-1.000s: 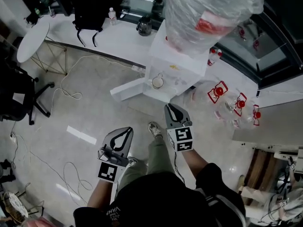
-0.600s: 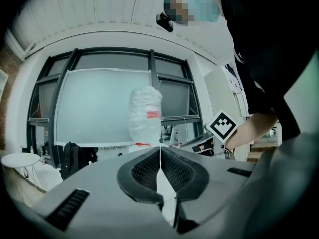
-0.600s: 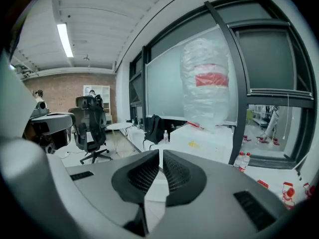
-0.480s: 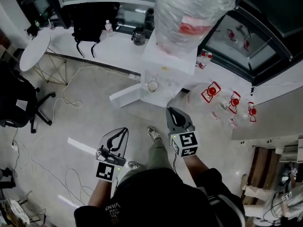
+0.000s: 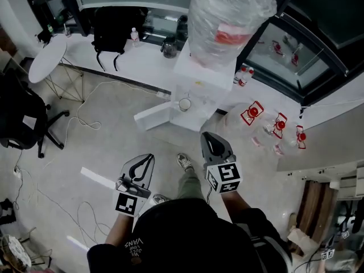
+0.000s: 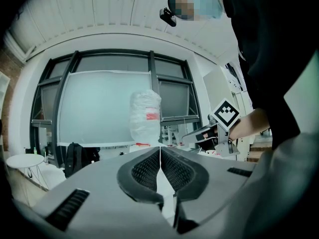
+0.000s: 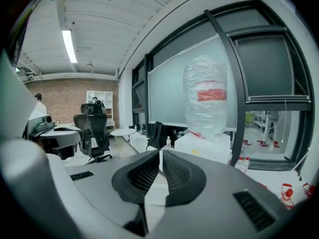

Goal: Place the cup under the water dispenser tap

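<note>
In the head view a white water dispenser [image 5: 196,87] stands ahead, topped by a big plastic-wrapped bottle [image 5: 227,16] with a red label. A small pale cup [image 5: 184,103] sits in the dispenser's recess, under the tap area. My left gripper [image 5: 149,157] hangs low at the left, shut and empty, well short of the dispenser. To its right my right gripper [image 5: 206,136] is also shut and empty, a short way from the cup. The wrapped bottle [image 6: 145,114] shows beyond the closed left gripper [image 6: 160,151]. The dispenser [image 7: 207,146] shows beyond the closed right gripper [image 7: 160,156].
A white panel [image 5: 152,112] lies on the floor at the dispenser's left. Several empty red-labelled bottles [image 5: 274,123] lie to its right. A black backpack [image 5: 111,19] sits on the white counter, with a round table [image 5: 46,58], office chair [image 5: 20,118] and floor cables [image 5: 85,110] at the left.
The dispenser and cup have shifted up and away in the head view. Both grippers have drawn back slightly from them and stay shut.
</note>
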Available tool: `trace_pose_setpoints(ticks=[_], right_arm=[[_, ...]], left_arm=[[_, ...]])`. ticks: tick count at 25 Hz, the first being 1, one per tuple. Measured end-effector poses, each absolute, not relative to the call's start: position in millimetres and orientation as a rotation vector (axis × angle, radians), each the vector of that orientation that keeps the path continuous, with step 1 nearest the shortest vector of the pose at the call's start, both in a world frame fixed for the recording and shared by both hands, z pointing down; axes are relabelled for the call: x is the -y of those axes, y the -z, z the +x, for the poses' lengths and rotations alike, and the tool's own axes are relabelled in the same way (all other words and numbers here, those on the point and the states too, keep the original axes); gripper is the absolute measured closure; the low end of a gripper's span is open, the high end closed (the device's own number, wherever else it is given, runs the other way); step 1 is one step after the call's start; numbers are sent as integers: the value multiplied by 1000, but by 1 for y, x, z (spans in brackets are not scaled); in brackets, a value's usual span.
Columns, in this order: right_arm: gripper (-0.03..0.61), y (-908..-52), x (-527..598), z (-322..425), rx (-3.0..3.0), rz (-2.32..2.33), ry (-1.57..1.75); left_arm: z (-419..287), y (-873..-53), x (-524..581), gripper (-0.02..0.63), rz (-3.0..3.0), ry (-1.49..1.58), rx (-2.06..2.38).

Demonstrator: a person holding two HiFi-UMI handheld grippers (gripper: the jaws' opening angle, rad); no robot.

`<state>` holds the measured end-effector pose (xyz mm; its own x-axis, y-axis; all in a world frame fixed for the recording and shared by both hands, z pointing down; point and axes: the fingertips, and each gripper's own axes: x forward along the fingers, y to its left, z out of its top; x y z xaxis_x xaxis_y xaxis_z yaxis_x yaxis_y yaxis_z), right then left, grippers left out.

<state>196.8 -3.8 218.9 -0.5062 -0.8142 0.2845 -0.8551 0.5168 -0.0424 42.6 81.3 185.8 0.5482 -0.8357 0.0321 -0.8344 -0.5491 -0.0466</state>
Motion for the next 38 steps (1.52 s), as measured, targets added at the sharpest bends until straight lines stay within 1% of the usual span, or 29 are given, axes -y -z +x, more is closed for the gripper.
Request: trace_pose_setpoints(ticks=[9,18,38], right_arm=[[528,-209,-27,187,2543,1383,-271],[529,-215,-53,176,2527,1364,-310],[534,-222,-71,157,2530,1298,-308]], left_arm=[[30,-170,-97,594,-2705,78,-1478],[19,-175,-122,594,-2727,93,-1511],[-5,-176,-135,594,-2696,119,-1556]])
